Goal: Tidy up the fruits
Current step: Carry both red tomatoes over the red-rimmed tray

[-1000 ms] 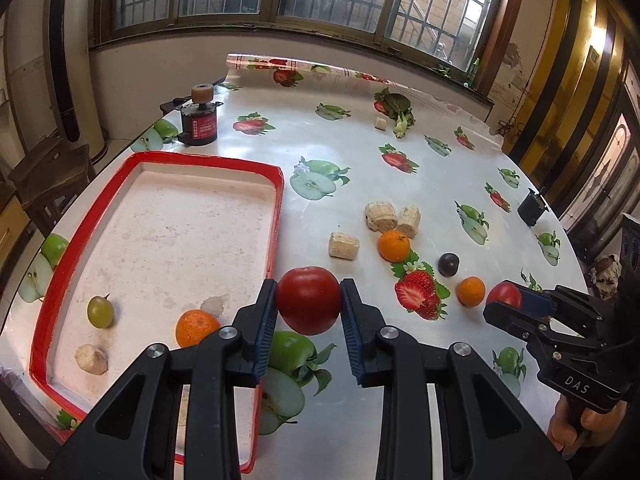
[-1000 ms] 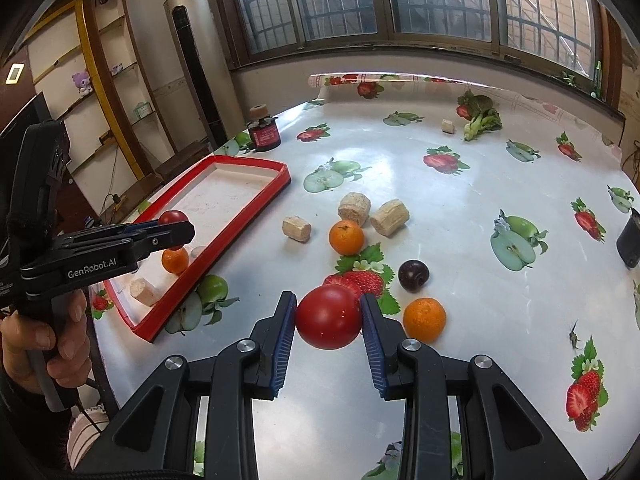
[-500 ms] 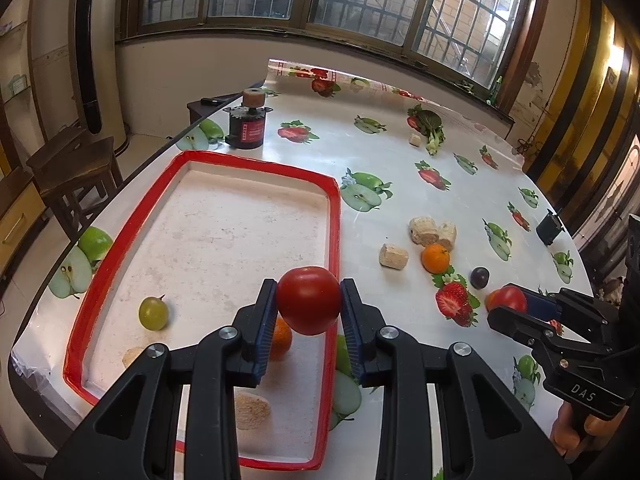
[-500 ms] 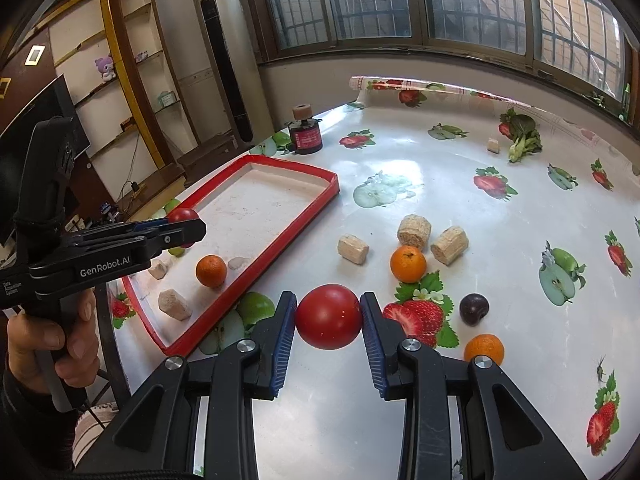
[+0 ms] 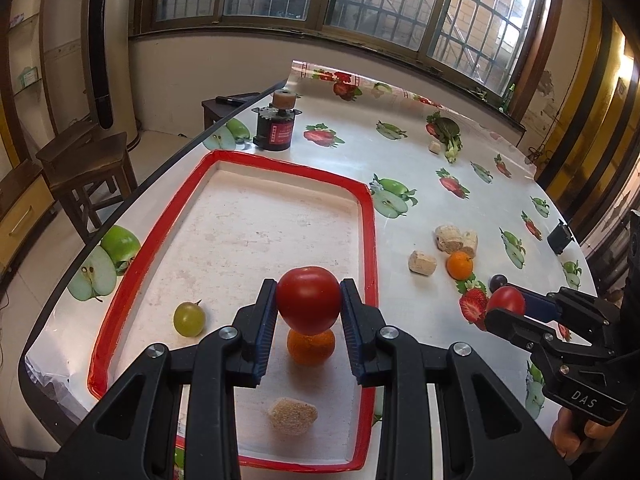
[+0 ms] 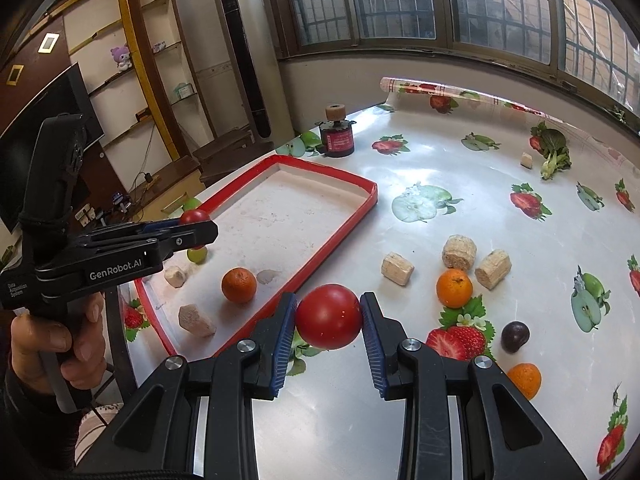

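Tomatoes: one in each gripper. Red-rimmed tray fills the left wrist view's centre. Left gripper clamps a tomato above the tray's orange (6 o'clock); right gripper grips another tomato over the tablecloth, tray at 10 o'clock.

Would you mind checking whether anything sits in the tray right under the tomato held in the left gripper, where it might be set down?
Yes. The left gripper holds its tomato over the red tray, and an orange lies in line just below it. A green grape sits to the left and a beige chunk nearer; the tray's far half looks bare.
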